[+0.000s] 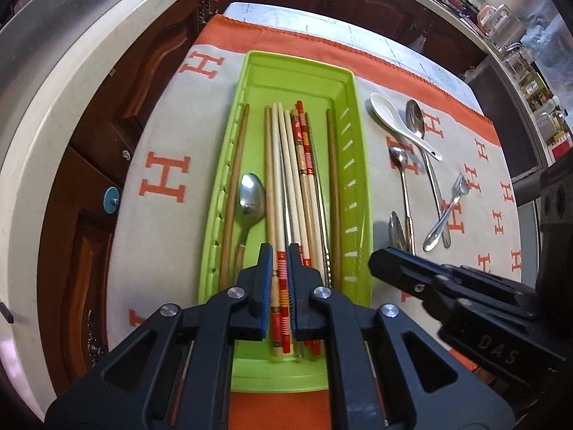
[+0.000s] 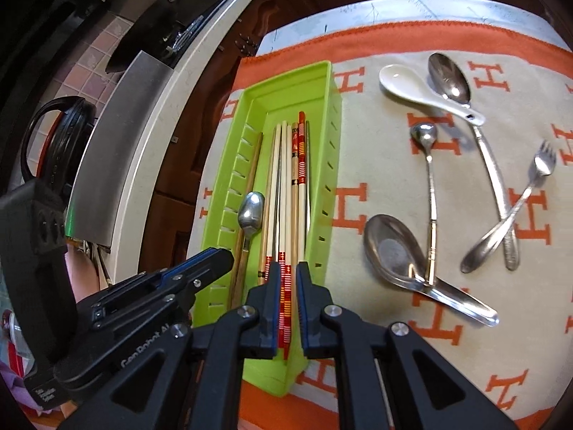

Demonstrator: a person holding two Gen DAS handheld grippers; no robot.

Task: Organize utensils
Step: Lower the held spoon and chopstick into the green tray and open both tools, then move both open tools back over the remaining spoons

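Note:
A lime-green tray holds several chopsticks and one steel spoon. My left gripper hovers over the tray's near end. Its jaws are a narrow gap apart, with a red-striped chopstick lying in the tray below them. My right gripper hangs by the tray's right side, also narrowly open and holding nothing. On the cloth to the right lie a white ceramic spoon, a long steel spoon, a small spoon, a wide soup spoon and a fork.
A beige and orange cloth covers the small table. A pale countertop edge and brown wooden cabinet doors curve along the left. A black-handled pot sits on that counter. Jars and bottles crowd the far right.

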